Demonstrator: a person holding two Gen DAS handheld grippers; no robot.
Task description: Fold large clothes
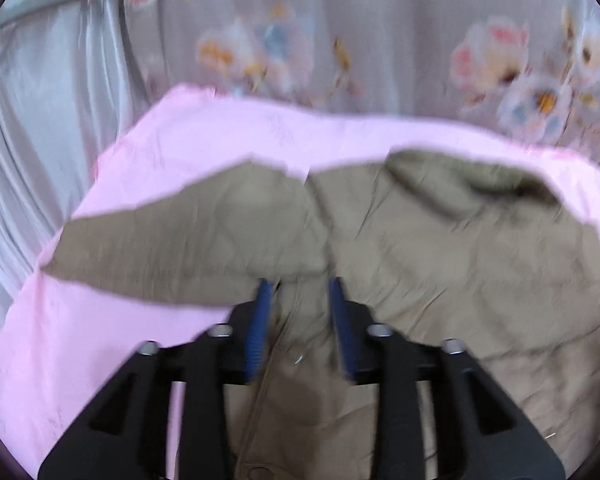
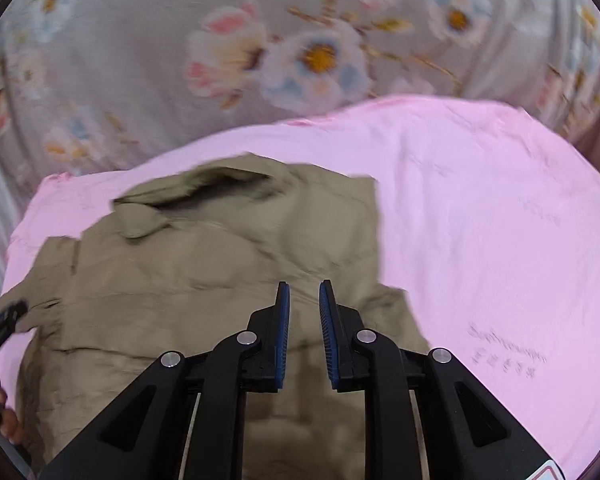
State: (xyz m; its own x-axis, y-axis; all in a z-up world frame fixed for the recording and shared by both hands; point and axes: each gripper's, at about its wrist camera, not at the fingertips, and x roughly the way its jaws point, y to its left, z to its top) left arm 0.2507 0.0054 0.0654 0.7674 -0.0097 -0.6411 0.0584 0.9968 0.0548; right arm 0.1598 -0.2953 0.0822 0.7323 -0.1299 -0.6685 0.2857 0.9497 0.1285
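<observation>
Hovering over the olive-khaki quilted jacket (image 1: 440, 264), the left gripper (image 1: 300, 286) is sitting with its blue-padded fingers (image 1: 260, 320) parted and nothing between them, the sleeve (image 1: 172, 248) lying folded across just ahead and to its left. The jacket is lying spread on the pink sheet (image 2: 500, 208), collar (image 2: 196, 192) at the far end so the body stays flat for folding. The right gripper (image 2: 303, 286) is hanging above the jacket's near right part, jaws slightly apart, empty, probably lining up the next fold.
</observation>
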